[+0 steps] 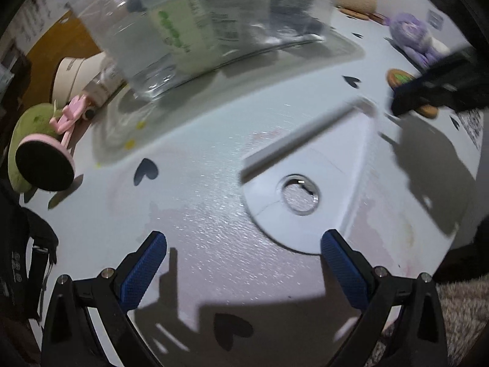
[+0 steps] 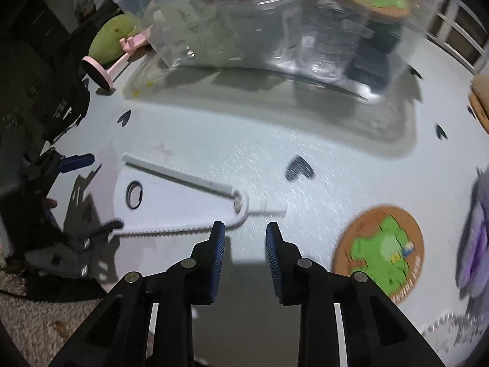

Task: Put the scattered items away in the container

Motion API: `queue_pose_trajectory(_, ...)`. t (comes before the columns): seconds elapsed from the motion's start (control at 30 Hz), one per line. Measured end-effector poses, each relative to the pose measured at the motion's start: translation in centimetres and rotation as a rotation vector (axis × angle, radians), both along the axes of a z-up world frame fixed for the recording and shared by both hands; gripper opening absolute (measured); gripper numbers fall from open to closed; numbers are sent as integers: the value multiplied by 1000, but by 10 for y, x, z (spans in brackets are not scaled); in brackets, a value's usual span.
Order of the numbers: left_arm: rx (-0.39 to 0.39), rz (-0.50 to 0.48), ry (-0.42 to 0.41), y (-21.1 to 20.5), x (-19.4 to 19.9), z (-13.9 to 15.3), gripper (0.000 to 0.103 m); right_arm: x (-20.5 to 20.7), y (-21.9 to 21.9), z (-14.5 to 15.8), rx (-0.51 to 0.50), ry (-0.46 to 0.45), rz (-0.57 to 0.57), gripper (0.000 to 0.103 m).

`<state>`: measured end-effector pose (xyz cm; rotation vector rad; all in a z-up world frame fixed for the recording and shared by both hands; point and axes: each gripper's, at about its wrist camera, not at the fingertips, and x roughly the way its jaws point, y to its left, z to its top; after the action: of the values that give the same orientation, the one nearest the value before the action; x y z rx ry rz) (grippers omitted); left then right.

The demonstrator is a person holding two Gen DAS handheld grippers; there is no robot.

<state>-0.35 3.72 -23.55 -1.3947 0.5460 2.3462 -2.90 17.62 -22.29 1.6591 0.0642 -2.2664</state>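
A clear plastic container (image 1: 195, 30) stands at the back of the table with boxes and packets inside; it also shows in the right wrist view (image 2: 275, 24). A white fan-shaped folding item (image 1: 305, 183) lies flat on the table just ahead of my left gripper (image 1: 244, 257), which is open and empty. In the right wrist view the white item (image 2: 183, 202) lies left of and just ahead of my right gripper (image 2: 246, 238), which is partly open and empty. A round cork coaster with a green frog (image 2: 382, 250) lies to its right; it shows in the left view too (image 1: 400, 78).
A pink stand with a black pad (image 1: 45, 165) and a green plush (image 1: 33, 122) lie at the table's left edge. A purple plush (image 1: 412, 33) and a tan plush (image 1: 356, 0) lie at the far right. Black hearts (image 2: 299, 168) mark the tablecloth.
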Motion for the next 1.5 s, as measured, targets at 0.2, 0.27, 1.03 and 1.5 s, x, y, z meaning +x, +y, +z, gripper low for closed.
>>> queue_pose_trajectory(0.2, 3, -21, -3, 1, 0, -1, 102, -20, -28, -7, 7, 44, 47, 28)
queue_pose_trajectory(0.27, 14, -17, -13, -1, -2, -1, 102, -21, -33, -10, 33, 55, 49, 29)
queue_pose_trajectory(1.03, 25, -139, 16, 35, -14, 1, 103, 127, 16, -12, 97, -28, -300, 38)
queue_pose_trajectory(1.5, -14, -280, 21, 59, -7, 2, 103, 28, 25, 36, -23, 137, -298, 38)
